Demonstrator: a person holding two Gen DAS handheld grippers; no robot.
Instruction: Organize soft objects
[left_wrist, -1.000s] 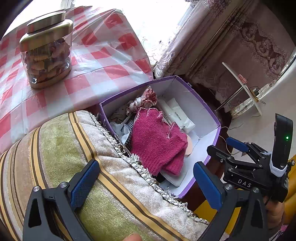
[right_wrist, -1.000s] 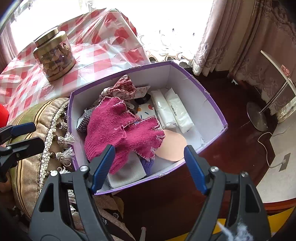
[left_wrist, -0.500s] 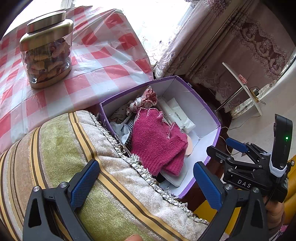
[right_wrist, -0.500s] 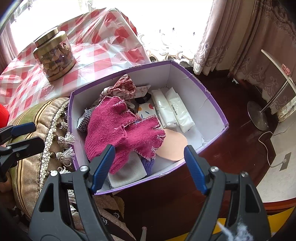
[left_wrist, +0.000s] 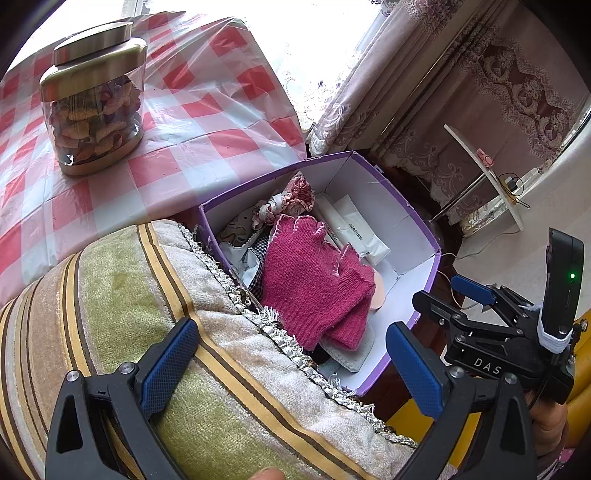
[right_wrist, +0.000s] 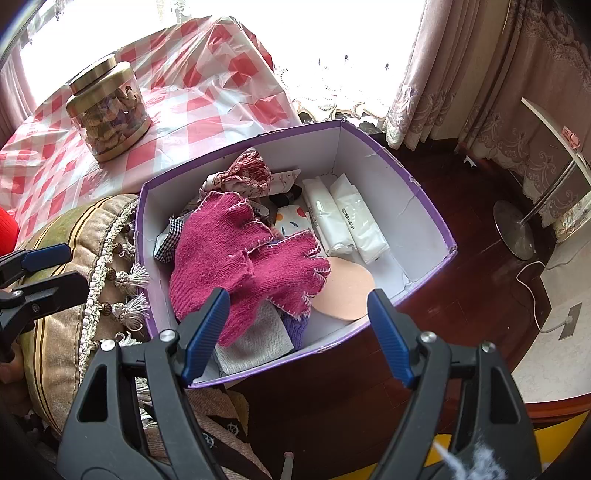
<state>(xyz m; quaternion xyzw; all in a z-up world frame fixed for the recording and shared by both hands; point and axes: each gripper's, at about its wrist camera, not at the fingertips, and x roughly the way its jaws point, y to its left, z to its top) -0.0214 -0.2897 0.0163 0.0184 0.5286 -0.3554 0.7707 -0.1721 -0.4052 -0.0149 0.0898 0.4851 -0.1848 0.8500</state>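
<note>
Now both grippers angle downward, jaws wide and empty: left gripper over the striped cushion, right gripper above the purple box holding the pink gloves. Nothing has shifted since before.

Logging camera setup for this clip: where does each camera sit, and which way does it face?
Left wrist: on the left gripper, angled down over a striped cushion toward the purple box; its open blue pads, a fingertip and the right gripper show.
Right wrist: on the right gripper, angled down over the purple box and pink gloves; its open pads and the left gripper at the left edge show.
Shared: box, gloves, cushion, gold-lidded jar on the checked cloth.
</note>
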